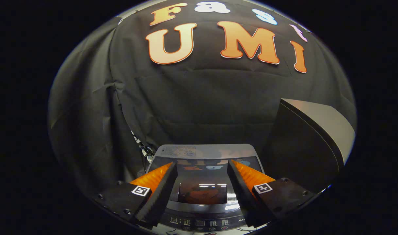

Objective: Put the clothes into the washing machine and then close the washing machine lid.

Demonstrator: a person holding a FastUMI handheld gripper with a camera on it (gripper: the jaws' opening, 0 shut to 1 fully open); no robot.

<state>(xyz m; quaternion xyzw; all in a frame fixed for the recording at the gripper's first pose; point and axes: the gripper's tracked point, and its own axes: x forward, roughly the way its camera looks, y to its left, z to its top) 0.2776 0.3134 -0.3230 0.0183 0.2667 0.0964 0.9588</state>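
Observation:
The washing machine (205, 150) stands just below and ahead of me, a grey top-loader seen from above its front. Its dark glass lid (215, 179) lies flat and shut over the tub, mirroring the wall. An orange-brown patch (202, 195) shows in the glass; whether it is cloth inside or a reflection I cannot tell. The control panel (200, 223) runs along the near edge, between the bases of my fingers. My gripper (202, 164) hangs over the lid, open, with nothing between its fingers.
A large dark grey box with a pale slanted top (313, 130) rises close beside the machine on the right. Black cloth walls close in behind and on the left. Some cables (146, 150) hang at the machine's back left corner.

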